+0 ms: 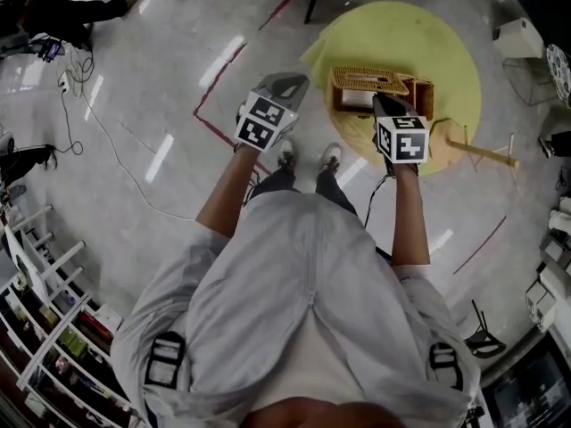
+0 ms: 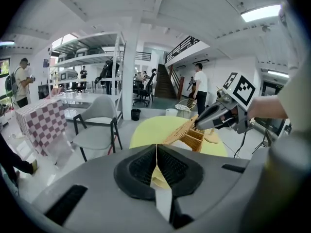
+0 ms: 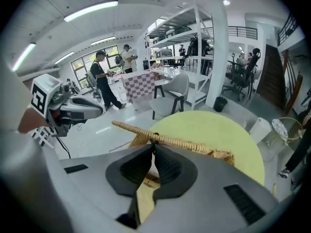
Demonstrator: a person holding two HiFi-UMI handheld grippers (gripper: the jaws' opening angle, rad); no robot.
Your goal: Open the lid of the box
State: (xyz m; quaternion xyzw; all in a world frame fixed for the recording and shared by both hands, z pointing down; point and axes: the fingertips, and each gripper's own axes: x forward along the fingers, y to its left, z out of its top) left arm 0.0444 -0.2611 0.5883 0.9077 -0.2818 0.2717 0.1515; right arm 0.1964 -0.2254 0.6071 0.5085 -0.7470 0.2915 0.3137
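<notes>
The right gripper (image 3: 154,144) is clamped on the rim of the wicker lid (image 3: 194,145), a hold suited to swinging it up; the lid tilts above the box (image 3: 222,155) on the yellow worktop (image 3: 209,123); its contents are unclear; the left gripper (image 2: 156,148), jaws together and empty, hangs well aside.

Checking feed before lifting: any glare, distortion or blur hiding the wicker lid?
Head view: heavy fisheye, glare streaks on the floor, wicker lid small but sharp. Right gripper view: bowed edges, lid crisp at the right hand-held gripper. Left gripper view: dark corners, lid clear.
</notes>
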